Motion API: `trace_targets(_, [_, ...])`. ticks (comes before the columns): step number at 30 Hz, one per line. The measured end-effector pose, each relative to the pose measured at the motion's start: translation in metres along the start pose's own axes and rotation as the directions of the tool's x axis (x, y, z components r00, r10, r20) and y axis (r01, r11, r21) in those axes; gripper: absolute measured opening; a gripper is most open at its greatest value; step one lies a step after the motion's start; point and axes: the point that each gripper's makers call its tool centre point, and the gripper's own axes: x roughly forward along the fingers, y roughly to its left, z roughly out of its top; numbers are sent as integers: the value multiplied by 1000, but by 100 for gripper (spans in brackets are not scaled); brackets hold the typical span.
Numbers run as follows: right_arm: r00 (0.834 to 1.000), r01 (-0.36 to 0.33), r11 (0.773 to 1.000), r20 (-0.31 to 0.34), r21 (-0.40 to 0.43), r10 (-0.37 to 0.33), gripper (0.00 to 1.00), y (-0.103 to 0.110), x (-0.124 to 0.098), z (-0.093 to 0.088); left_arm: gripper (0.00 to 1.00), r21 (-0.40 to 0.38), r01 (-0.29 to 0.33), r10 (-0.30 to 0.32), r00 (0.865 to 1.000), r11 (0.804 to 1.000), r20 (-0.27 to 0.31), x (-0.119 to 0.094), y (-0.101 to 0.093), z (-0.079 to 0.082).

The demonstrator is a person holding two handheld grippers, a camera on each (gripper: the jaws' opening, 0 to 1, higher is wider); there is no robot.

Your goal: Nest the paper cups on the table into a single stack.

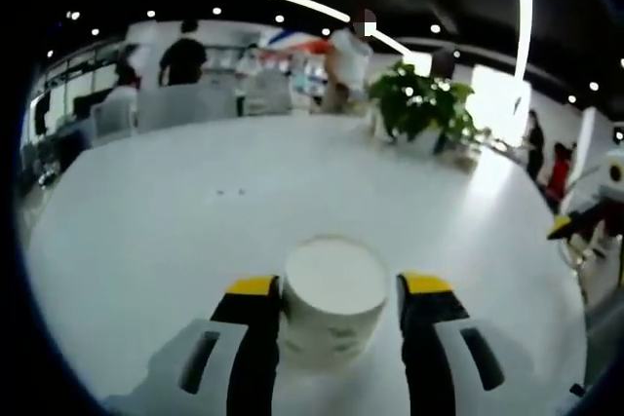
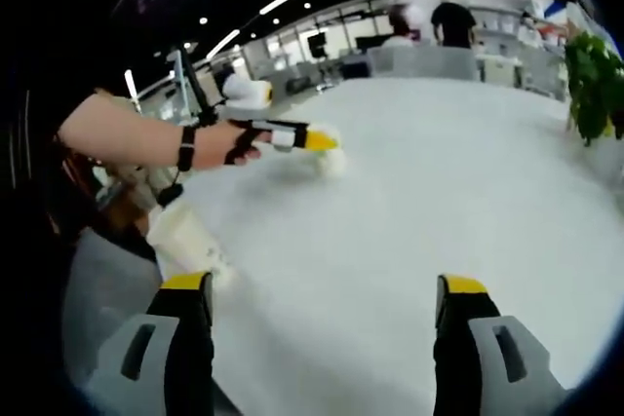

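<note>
A white paper cup (image 1: 333, 297) stands on the round white table (image 1: 175, 231), between the jaws of my left gripper (image 1: 339, 286). The jaws sit close on either side, the left one at the cup's wall and a thin gap showing at the right one, so the gripper is open. The right gripper view shows that gripper (image 2: 314, 139) in a hand over the same cup (image 2: 330, 161). My right gripper (image 2: 324, 287) stands wide open over bare table. A second paper cup (image 2: 183, 238) leans tilted just beyond its left jaw, near the table's edge. The right gripper's yellow tip (image 1: 568, 227) shows at the far right.
A green potted plant (image 1: 421, 99) stands at the table's far side, also seen as a plant (image 2: 595, 85) at the right. The person's bare arm (image 2: 127, 133) reaches in from the left. People and chairs (image 1: 185, 99) are beyond the table. The table edge (image 2: 117, 270) runs close by the tilted cup.
</note>
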Motion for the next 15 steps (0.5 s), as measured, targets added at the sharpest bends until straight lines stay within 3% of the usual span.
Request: trace_targets(15, [1000,5,1000,8,2,-5,92,6,-6,-2,39,16,26,-26,1000,1000,-12,-6,-9,2])
